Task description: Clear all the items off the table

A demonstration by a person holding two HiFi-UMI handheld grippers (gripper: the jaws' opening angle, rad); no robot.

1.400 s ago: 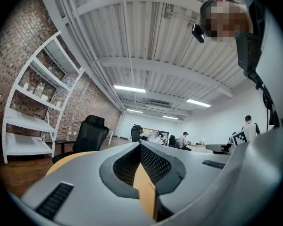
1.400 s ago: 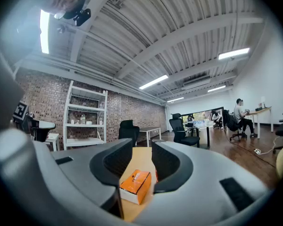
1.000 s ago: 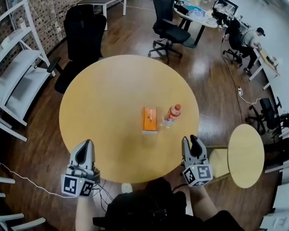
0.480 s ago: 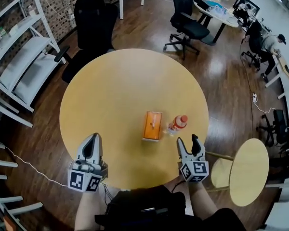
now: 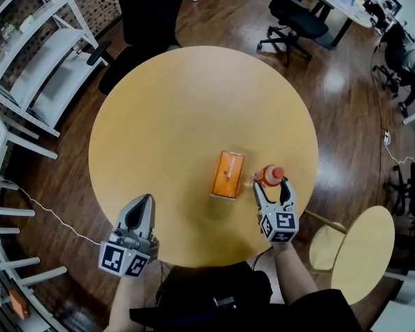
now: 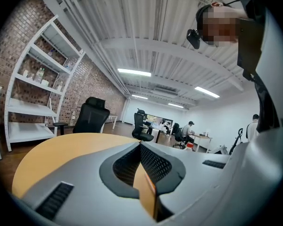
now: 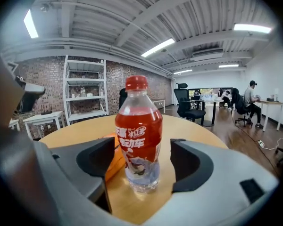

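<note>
**A:** Our right gripper (image 5: 272, 187) is opening its jaws around the bottle (image 7: 138, 131), and the pads are clear of it. The bottle stands upright toward the table's (image 5: 166, 116) five o'clock.

**B:** If we close off-centre, we likely tip it, or it slips from the pads.

**A:** The orange box (image 5: 228, 174) lies just at the bottle's nine o'clock, so our near jaw could nudge it.

**B:** Our left gripper (image 5: 140, 206) hangs closed and empty at the table's seven o'clock, so it cannot steady anything.
</note>
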